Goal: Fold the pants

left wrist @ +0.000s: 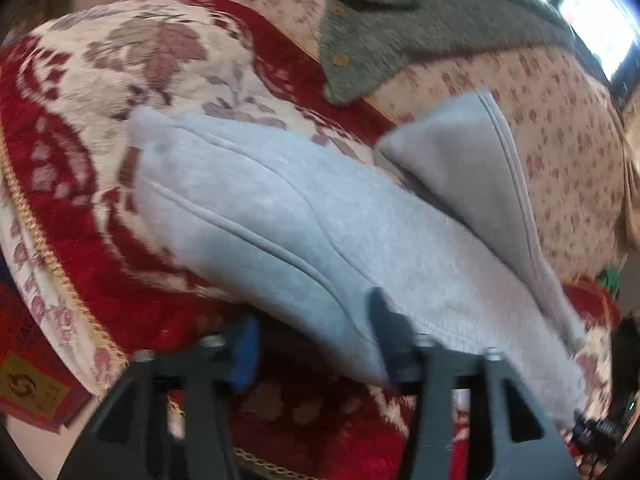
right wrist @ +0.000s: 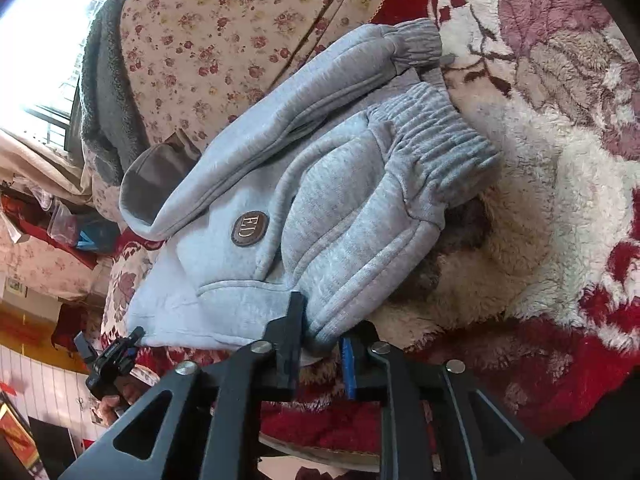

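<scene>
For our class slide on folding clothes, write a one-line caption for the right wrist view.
Folded grey fleece pants with a ribbed waistband lie on a red-and-cream floral blanket, their near edge between the right gripper's jaws.

Bare red-and-cream blanket (right wrist: pixel 560 208) lies open beside the grey pants (right wrist: pixel 320 184) on the waistband side, giving room to pass. On the other side a green knitted cardigan (left wrist: pixel 420 28) lies near on the floral sheet (left wrist: pixel 560 128), narrowing that way in.

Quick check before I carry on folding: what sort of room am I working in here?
Most likely a lived-in bedroom or sitting room at home. The grey pants lie on a red floral plush blanket, beside a flower-print quilt with a green knit cardigan, near a bright window.
</scene>
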`<state>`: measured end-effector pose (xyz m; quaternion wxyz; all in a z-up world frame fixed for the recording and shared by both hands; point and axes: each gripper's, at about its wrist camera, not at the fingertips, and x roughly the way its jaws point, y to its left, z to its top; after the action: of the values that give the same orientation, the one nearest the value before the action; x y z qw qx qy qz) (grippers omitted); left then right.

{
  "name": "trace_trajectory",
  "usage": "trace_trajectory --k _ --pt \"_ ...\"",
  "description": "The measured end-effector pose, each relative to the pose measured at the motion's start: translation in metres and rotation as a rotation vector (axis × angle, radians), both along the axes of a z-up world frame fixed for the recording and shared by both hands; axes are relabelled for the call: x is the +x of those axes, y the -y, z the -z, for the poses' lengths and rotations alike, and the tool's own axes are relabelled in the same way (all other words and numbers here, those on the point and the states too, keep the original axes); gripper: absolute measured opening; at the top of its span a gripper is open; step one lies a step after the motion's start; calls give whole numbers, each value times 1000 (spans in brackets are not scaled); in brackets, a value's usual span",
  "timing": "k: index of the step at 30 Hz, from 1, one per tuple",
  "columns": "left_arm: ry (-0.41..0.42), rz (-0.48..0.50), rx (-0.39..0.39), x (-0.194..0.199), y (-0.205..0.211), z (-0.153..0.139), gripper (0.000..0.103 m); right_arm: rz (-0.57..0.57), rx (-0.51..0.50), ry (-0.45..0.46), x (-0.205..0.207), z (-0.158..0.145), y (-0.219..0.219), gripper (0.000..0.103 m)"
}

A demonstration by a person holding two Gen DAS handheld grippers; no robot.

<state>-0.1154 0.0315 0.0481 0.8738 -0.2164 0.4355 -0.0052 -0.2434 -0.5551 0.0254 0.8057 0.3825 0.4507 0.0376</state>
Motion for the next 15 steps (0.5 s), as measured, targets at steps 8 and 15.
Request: trace_trajectory --k 8,15 --pt "-46 -177 -145 8 -62 -1 77 95 -23 21 -15 -23 32 64" --pt "-39 -208 -152 29 -81 7 62 75 -90 23 -16 -38 29 64"
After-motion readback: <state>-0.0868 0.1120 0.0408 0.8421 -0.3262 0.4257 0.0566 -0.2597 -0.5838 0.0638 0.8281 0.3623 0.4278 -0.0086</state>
